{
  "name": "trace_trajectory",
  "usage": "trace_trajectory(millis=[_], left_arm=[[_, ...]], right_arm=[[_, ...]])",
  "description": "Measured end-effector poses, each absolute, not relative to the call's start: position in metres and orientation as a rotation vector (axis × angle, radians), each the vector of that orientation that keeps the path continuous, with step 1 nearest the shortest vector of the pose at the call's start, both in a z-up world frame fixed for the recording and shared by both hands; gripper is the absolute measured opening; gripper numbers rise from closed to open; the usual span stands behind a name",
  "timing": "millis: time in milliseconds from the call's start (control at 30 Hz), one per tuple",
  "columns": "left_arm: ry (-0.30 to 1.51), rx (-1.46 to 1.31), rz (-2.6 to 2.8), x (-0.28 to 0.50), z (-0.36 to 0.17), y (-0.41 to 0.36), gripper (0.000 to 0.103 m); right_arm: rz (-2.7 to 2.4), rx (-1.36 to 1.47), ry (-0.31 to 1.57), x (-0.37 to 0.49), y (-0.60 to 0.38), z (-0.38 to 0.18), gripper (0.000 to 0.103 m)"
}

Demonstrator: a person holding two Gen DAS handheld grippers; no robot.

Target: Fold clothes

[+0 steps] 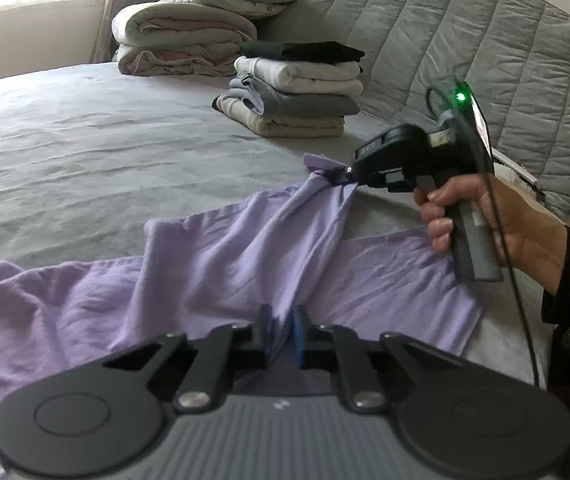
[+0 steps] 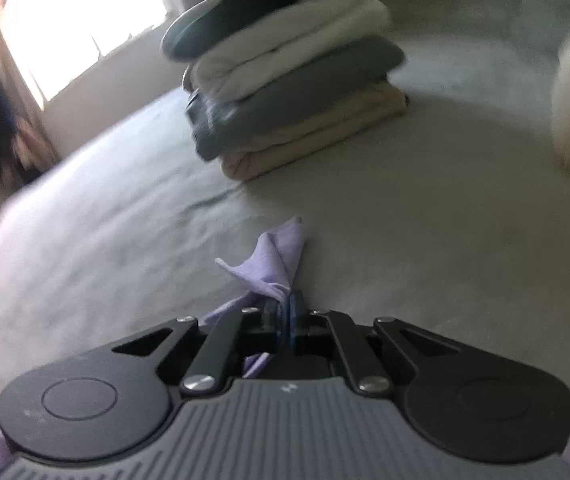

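Tension between the two grips was what mattered: the left gripper was clenched on a gathered ridge of the lilac garment at its near edge, and the right gripper, carried in the person's hand, was clamped on a bunched tip of the same cloth farther out over the bed. To my eye a fold was in progress, and doing it well would have meant keeping both holds firm, carrying the two points level with each other and laying the cloth down flat, since the stretch between them sagged in loose diagonal creases. The garment itself was thin, soft and rumpled, spread across the near part of the grey bed with one part lifted between the grippers. A stack of folded clothes stood well apart near the quilted headboard, beside piled bedding.
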State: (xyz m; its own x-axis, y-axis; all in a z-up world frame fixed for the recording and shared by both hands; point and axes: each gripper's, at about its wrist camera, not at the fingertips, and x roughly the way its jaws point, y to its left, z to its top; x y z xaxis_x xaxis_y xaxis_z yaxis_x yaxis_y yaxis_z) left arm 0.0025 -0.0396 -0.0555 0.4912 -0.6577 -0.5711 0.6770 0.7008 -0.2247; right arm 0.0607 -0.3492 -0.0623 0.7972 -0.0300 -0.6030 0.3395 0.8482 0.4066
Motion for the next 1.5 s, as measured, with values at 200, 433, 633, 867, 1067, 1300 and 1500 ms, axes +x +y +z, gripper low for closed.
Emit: trace_trajectory(millis=[200,433,633,867,1067,1300,1500], left_arm=[[0.655,-0.001,-0.807,0.001,-0.043,-0.033,0.003],[0.577,-0.028,-0.829,-0.010,-0.019,-0.021,0.002],[0.540,-0.029,-0.829,-0.016,-0.010,-0.022,0.002],[0.525,0.004,-0.877,-0.037,-0.009,-0.025,0.002],[0.544,0.030,-0.933,-0.051,-0.015,-0.026,0.000],[0.587,0.131,-0.973,-0.071,-0.035,-0.035,0.000],[0.585,0.172,-0.938,-0.068,-0.042,-0.033,0.011]], right_arm=[[-0.153,0.741,0.540,0.041,-0.370,-0.051,0.002],[-0.121,0.745,0.448,0.018,-0.369,-0.013,0.002],[-0.114,0.758,0.381,0.000,-0.363,0.015,0.002],[-0.131,0.718,0.366,-0.023,-0.358,0.029,0.003],[-0.137,0.621,0.399,-0.052,-0.361,0.023,0.003],[-0.145,0.512,0.492,-0.089,-0.364,-0.001,0.003],[-0.193,0.514,0.628,-0.094,-0.376,-0.036,0.003]])
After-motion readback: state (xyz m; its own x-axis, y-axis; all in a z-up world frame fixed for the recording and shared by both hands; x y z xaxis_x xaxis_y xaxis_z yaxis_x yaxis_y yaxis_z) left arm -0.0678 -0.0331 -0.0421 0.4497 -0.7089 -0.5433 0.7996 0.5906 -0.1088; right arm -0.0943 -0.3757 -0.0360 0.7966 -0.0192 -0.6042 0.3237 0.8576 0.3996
